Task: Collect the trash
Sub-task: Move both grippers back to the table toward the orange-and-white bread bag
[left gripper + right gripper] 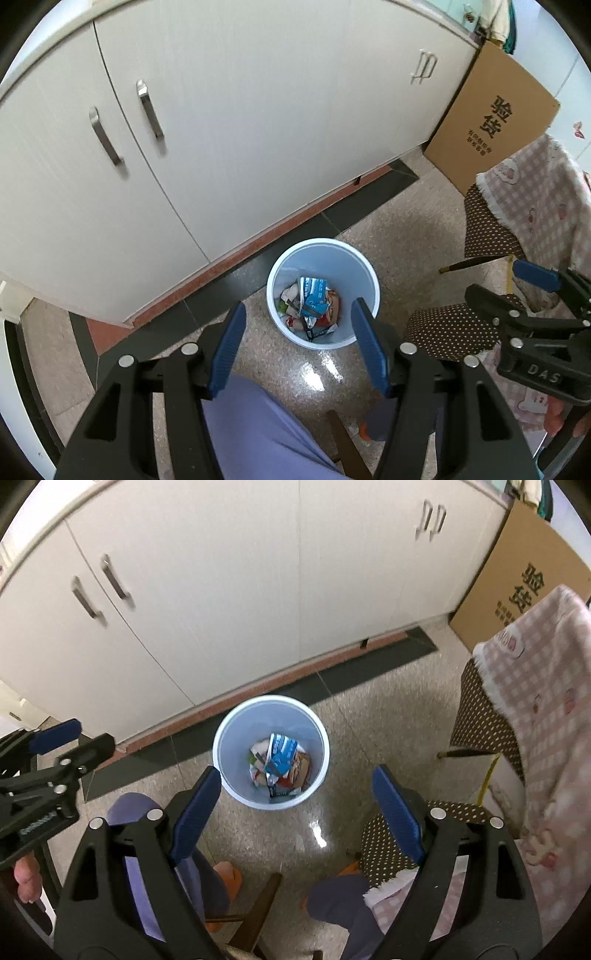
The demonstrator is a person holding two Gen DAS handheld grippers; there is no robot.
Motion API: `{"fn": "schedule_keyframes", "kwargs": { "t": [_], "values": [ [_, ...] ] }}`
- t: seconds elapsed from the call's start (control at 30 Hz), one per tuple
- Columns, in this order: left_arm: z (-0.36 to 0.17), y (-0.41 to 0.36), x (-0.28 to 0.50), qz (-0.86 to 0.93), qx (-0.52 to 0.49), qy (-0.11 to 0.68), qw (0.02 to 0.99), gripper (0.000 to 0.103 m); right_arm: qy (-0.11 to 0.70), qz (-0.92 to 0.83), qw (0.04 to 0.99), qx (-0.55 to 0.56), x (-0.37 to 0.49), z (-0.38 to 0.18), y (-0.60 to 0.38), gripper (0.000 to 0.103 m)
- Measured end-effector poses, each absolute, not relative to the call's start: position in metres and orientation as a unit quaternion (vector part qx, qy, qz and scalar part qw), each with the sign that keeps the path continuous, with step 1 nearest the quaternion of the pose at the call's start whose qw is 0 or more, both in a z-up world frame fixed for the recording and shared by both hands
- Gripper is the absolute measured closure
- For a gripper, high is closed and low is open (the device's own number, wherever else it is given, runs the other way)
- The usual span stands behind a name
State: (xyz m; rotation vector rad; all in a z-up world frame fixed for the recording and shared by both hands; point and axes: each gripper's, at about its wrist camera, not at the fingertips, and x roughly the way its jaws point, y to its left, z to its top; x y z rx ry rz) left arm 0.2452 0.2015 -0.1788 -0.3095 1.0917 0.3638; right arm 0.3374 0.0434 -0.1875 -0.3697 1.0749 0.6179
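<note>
Trash (312, 304) is seen in a pale blue bin (364, 275) on the floor by white cabinets. In the left view, the left gripper (299, 332) is held apart and empty above it. In the right view, the right gripper (295, 794) is spread wide, empty; any further piece is best released squarely over the rim.

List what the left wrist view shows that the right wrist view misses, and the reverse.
Only the left wrist view: the right hand-held gripper from the side, at the right edge. Only the right wrist view: the left hand-held gripper at the left edge, with fingers behind it, and an orange slipper. Both: the white bin holding wrappers, the white cabinets, the cardboard box and the checked cloth.
</note>
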Motion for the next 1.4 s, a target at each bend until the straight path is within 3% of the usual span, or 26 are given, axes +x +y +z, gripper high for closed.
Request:
{"fn": "schedule_keyframes", "kwargs": {
  "t": [0.67,1.4],
  "values": [
    [-0.066,0.120,0.242,0.125,-0.056,0.406,0.904,0.041,0.364,0.277,0.883,-0.103,0.308,-0.062,-0.051,0.020],
    [-0.029,-0.049,0.340,-0.024,0.019,0.387,0.922,0.033,0.356,0.111,0.927,-0.051,0.364,-0.042,-0.252,0.014]
  ]
}}
